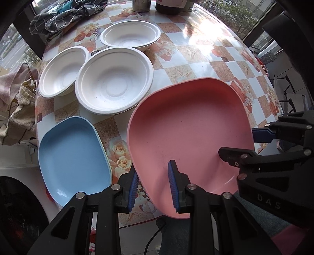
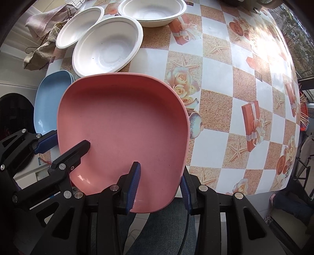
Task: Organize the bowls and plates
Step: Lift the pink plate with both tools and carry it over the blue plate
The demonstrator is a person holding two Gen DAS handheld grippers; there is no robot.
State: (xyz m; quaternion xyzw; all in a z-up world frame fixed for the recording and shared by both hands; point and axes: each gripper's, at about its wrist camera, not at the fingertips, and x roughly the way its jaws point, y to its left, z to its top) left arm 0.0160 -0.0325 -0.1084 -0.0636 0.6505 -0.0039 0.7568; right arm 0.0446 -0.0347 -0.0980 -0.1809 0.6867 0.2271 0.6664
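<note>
A pink rounded-square plate hangs over the near edge of the table, gripped from two sides. My left gripper is shut on its near-left rim, one blue pad inside the plate and one outside. My right gripper is shut on the near-right rim in the same way. Each gripper also shows in the other's view: the right gripper and the left gripper. To the left lies a blue plate on another plate's pale rim. Three white bowls stand behind.
The chequered tablecloth with roses and starfish covers a round table. Crumpled cloths lie at the far left, a beige towel hangs off the left edge, and a metal cup and a dark jar stand at the back.
</note>
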